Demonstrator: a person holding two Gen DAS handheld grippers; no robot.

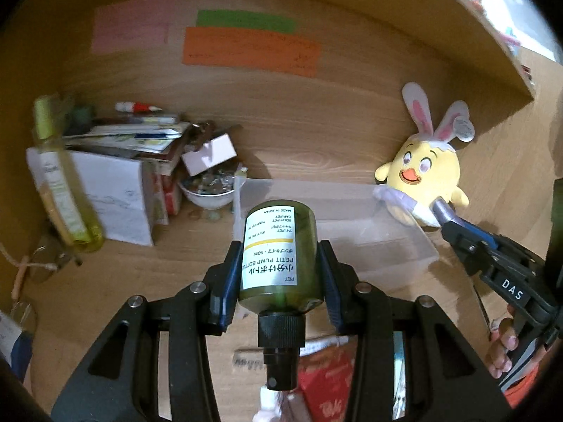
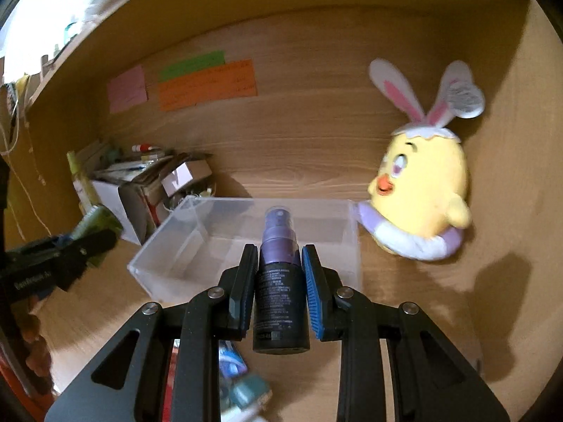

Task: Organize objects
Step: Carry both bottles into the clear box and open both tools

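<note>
Green pump bottle (image 1: 279, 256): translucent, white label, black pump cap pointing at 6 o'clock toward the camera, base at 12, clamped by its sides. Dark spray bottle (image 2: 279, 299): black body, purple neck, clear cap pointing at 12, also clamped by its sides. Clear plastic box (image 2: 197, 267): open-topped, resting on the wooden surface at 12 of both bottles.

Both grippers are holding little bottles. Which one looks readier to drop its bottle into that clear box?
Probably the right. The right gripper holds its purple-topped spray bottle directly facing the clear plastic box. The left gripper, gripping the green pump bottle, is beside the box's left end.
</note>
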